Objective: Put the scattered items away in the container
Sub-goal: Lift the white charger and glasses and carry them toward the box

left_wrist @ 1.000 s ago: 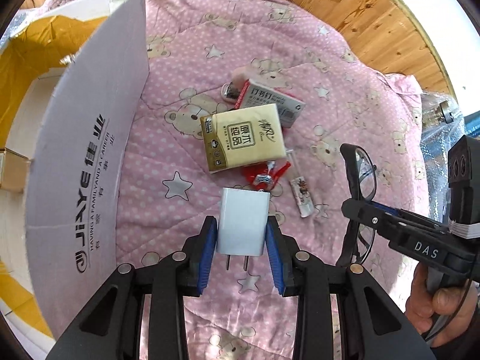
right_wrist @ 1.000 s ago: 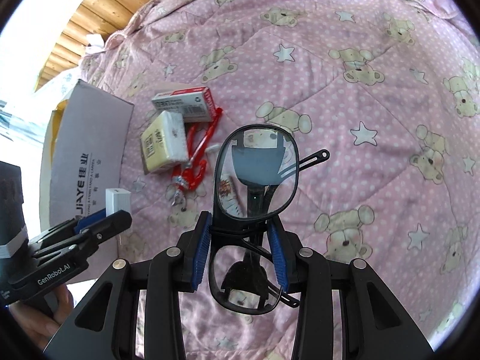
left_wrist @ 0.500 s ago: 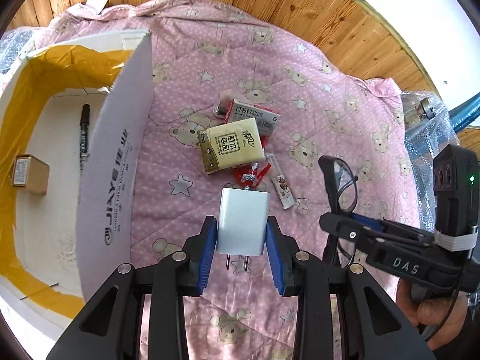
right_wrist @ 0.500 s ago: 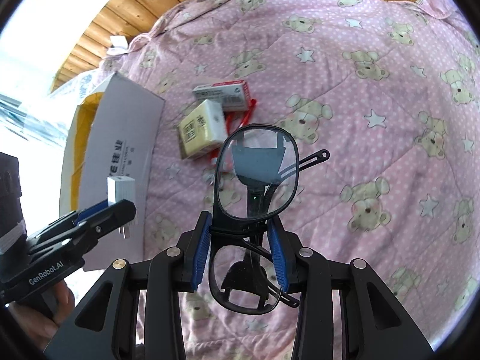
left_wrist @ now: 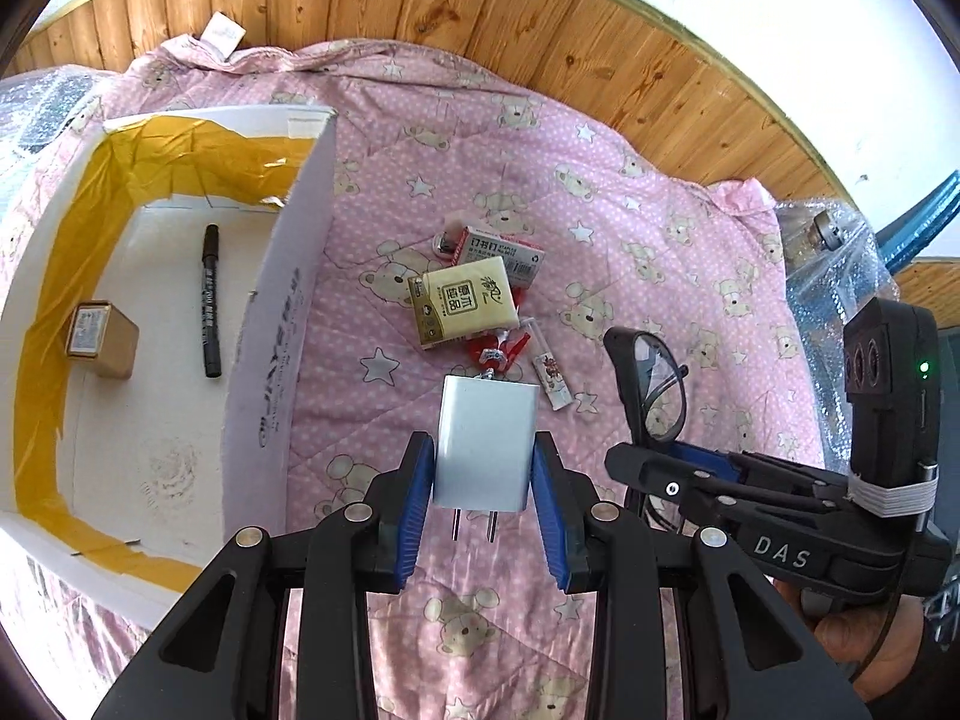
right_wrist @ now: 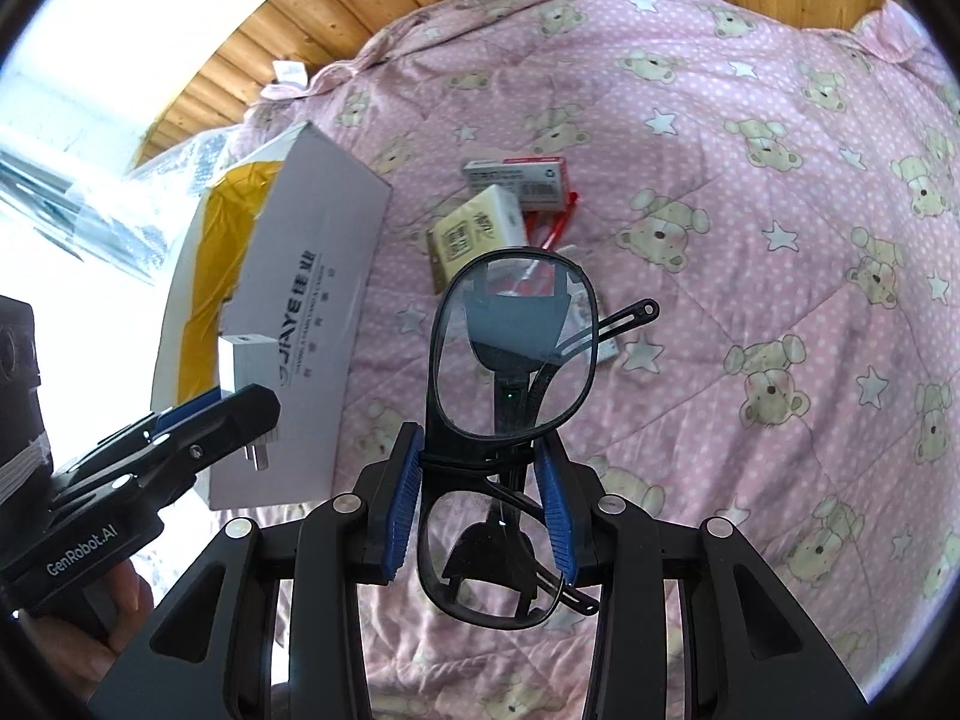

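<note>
Left wrist view: left gripper shut on plug, right gripper pinching glasses, both beside box. Pen already inside; tissue pack still on blanket.

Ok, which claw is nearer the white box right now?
Left. The left claw, holding the charger, hangs just beside the white box wall. The right claw, holding the glasses, sits farther out over the quilt.
</note>
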